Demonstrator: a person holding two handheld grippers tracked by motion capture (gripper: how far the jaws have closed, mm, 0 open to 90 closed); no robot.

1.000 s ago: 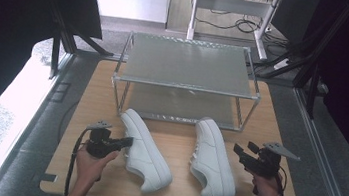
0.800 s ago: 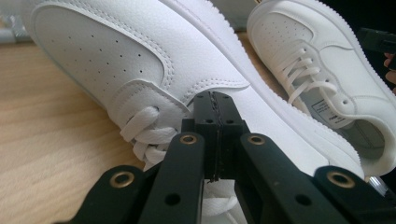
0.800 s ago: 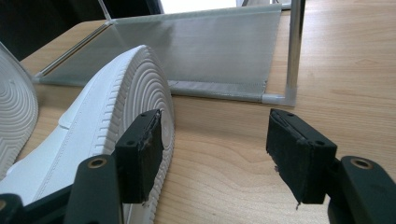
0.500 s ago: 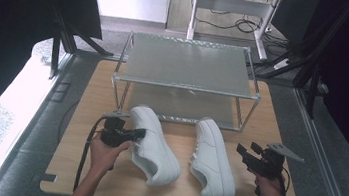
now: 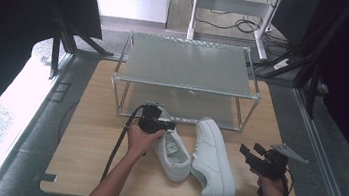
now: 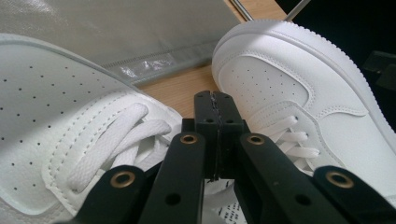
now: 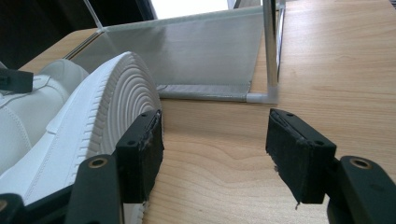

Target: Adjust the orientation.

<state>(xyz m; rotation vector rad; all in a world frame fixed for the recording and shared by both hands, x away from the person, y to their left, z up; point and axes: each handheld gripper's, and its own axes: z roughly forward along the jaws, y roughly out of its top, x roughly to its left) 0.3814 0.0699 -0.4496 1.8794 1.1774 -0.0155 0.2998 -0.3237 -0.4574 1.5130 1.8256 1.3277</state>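
Two white shoes are lying side by side on the wooden table, just in front of a two-tier rack with mesh shelves. The left gripper is sitting over the left shoe at its opening; in the left gripper view its jaws are pressed flat together, and whether any part of the shoe is pinched between them cannot be told. The right shoe is lying just beside the left one, toe toward the rack. The right gripper is hovering above the table, right of that shoe, its jaws standing wide apart with nothing between them.
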